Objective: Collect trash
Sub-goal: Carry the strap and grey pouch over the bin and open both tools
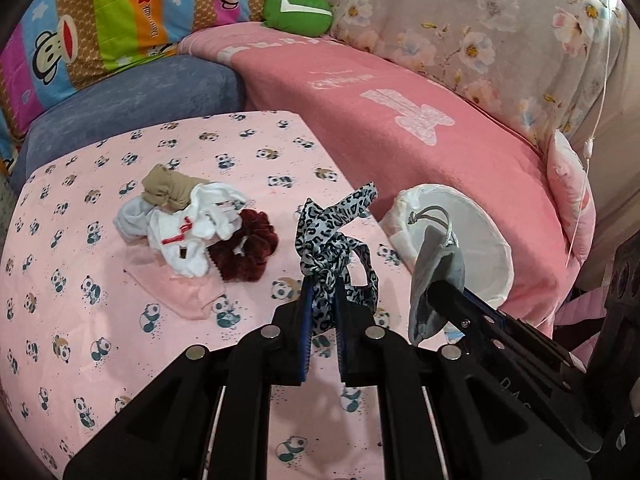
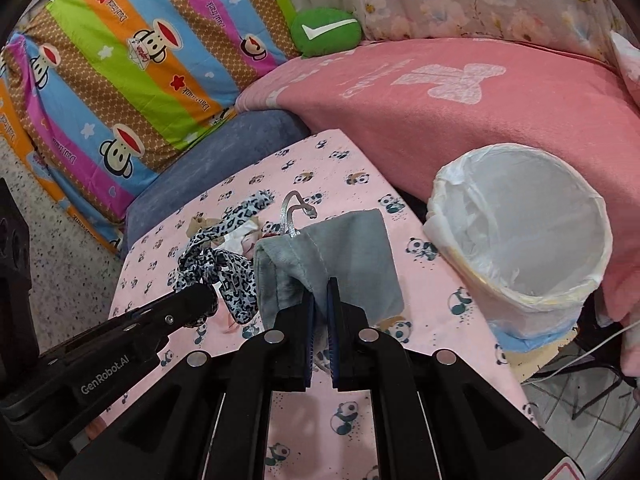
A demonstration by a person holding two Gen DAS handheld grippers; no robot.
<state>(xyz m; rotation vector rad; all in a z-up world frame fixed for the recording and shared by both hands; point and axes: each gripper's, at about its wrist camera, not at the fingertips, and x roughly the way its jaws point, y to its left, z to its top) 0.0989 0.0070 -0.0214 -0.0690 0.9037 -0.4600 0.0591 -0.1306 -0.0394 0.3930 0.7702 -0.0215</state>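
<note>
Two loads clamped, leopard scarf [image 1: 336, 240] in left tongs [image 1: 322, 320], grey pouch [image 2: 328, 256] in right tongs [image 2: 319, 320]: better carry both right, over the lined bin [image 2: 520, 240], before letting go.

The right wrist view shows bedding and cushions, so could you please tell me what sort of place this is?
Probably a bedroom or living corner at home: a striped cartoon cushion, a pink blanket on soft furniture, and a small lined bin beside a panda-print cloth.

Bin [image 2: 520, 240] base hidden behind bed edge; pink cloth [image 1: 176, 292] half buried under pile.
</note>
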